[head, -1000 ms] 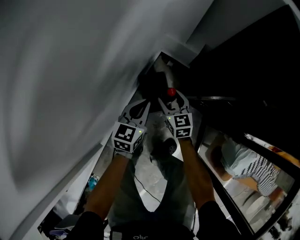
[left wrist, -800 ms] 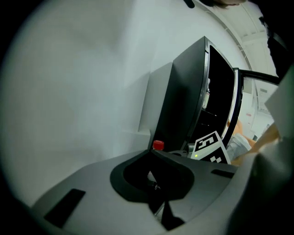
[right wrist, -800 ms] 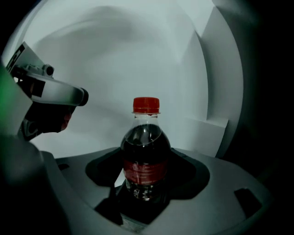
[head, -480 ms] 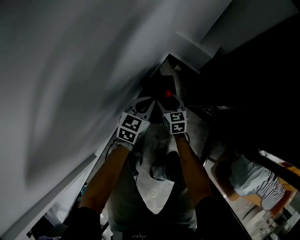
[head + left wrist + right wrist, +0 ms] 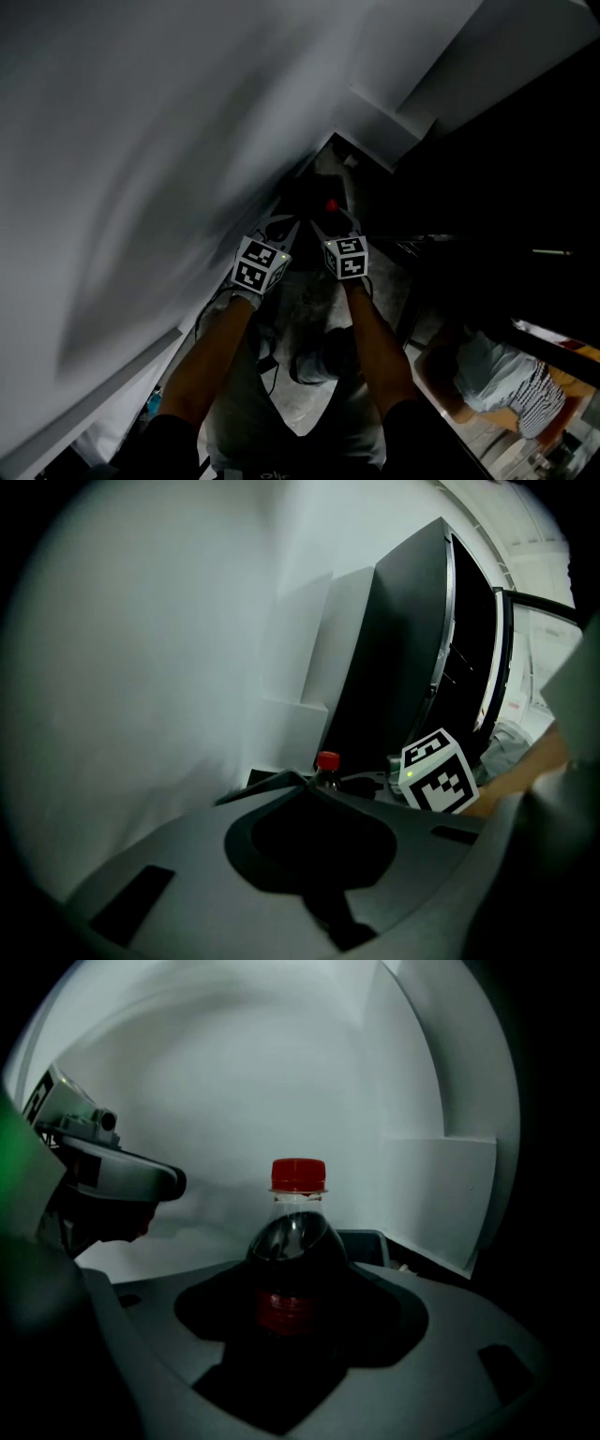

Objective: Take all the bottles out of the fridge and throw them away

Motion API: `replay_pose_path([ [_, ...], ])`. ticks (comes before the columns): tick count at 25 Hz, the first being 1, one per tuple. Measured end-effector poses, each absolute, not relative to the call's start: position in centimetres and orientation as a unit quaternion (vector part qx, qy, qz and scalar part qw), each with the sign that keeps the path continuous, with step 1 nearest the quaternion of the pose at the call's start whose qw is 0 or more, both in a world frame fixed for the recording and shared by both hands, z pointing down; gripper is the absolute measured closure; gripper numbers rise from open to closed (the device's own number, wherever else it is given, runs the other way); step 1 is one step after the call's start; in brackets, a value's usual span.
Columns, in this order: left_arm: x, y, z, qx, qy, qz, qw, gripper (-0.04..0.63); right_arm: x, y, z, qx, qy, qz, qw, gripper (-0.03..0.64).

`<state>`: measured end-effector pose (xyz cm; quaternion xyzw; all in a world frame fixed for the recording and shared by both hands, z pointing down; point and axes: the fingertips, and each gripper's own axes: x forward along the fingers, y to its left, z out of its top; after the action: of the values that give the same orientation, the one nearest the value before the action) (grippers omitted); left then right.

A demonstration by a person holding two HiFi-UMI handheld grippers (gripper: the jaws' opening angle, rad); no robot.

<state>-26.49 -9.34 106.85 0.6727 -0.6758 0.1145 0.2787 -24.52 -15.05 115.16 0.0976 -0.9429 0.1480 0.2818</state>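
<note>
The right gripper [image 5: 298, 1288] pinches a small cola bottle [image 5: 292, 1241] around its red label band, one jaw on each side of the body. The bottle stands upright in the grip, its red cap [image 5: 298, 1174] on and the dark drink reaching up into the shoulder. So full, it is probably fairly heavy for its size. With the cap on, the thin clear plastic should stay firm under the pads rather than crumple. Its wall is smooth and round, so it could twist or slide. The label band, low on the body, looks like the sound place to hold it, while the narrow neck would let it swing.

Just to the left, the left gripper [image 5: 305, 782] has its jaws pressed together with nothing between them. It sits beside the bottle and apart from it.

Below both arms, the head view shows a grey mottled floor [image 5: 302, 314] and the person's own legs. Nothing supports the bottle from underneath, so the grip alone carries it.

Just past the bottle's shoulder lies the rim of a dark open container [image 5: 371, 1238]. I take it for the bin, though it is too dim to be sure. Behind it a plain white wall [image 5: 281, 1072] steps out into a boxed corner. To the right stands the tall black fridge [image 5: 403, 649], its door edge showing. The room is dim.
</note>
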Motion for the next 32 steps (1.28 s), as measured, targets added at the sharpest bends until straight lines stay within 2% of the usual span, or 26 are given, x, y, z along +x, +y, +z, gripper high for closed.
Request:
replay_pose_path([
  [14,-26.9,-7.9,108.1,0.665,-0.679,0.095,0.296,0.594,-24.4,-14.6,115.7,0.077,-0.945,0.163,0.274,0.312],
  [24,-26.0,-7.1,104.1,0.662,-0.676,0.095,0.309,0.592,-22.8,-14.9,110.1,0.104,-0.947,0.153,0.262,0.479],
  [28,-25.3,-6.0,99.7,0.657,-0.676,0.096,0.319,0.594,-21.1,-14.2,104.8,0.115,-0.947,0.152,0.258,0.591],
  [32,-24.1,-6.2,93.5,0.659,-0.675,0.098,0.317,0.594,-19.5,-13.8,98.1,0.113,-0.948,0.159,0.25,0.609],
])
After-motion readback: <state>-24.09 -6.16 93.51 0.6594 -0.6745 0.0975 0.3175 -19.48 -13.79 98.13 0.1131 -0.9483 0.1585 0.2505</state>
